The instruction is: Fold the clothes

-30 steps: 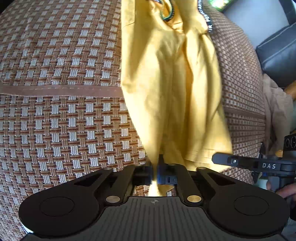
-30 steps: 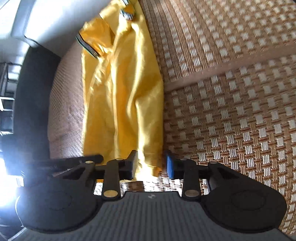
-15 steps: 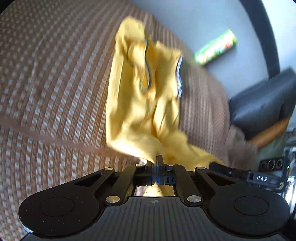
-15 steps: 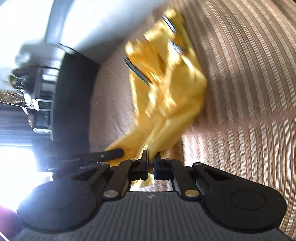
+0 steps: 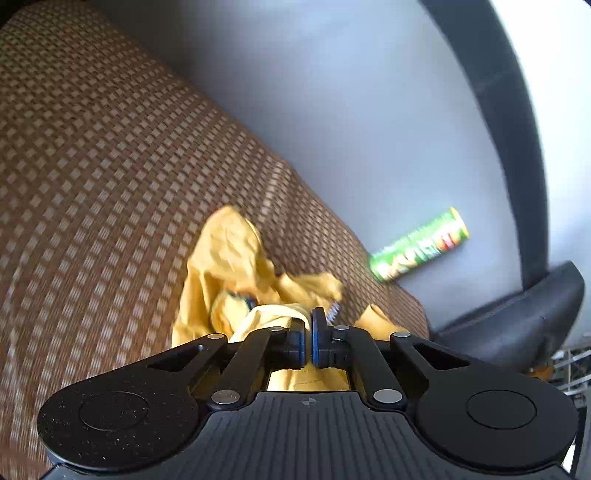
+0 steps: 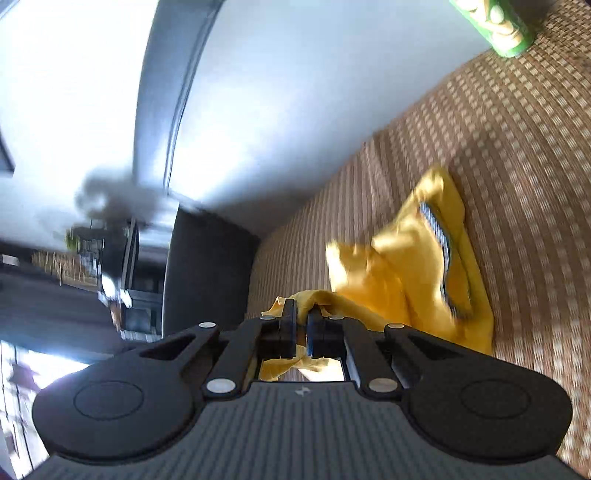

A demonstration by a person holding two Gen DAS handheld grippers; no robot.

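A yellow shirt [image 5: 225, 266] with a dark striped trim lies bunched on a brown woven mat [image 5: 92, 166]. My left gripper [image 5: 308, 334] is shut on a yellow edge of the shirt and holds it raised over the crumpled rest. In the right wrist view the shirt [image 6: 410, 273] lies to the right on the mat [image 6: 517, 166], its striped trim [image 6: 441, 243] showing. My right gripper [image 6: 302, 328] is shut on another yellow edge of the shirt, lifted off the mat.
A green snack can [image 5: 421, 251] lies at the back by the pale wall [image 5: 332, 110]; it also shows in the right wrist view [image 6: 495, 26]. A dark padded seat [image 5: 517, 317] stands at the right. A dark panel [image 6: 207, 273] borders the mat.
Both grippers have closed on the shirt's near end and carried it up and forward toward the collar end. The shirt, stretched out long before, is now bunched short.
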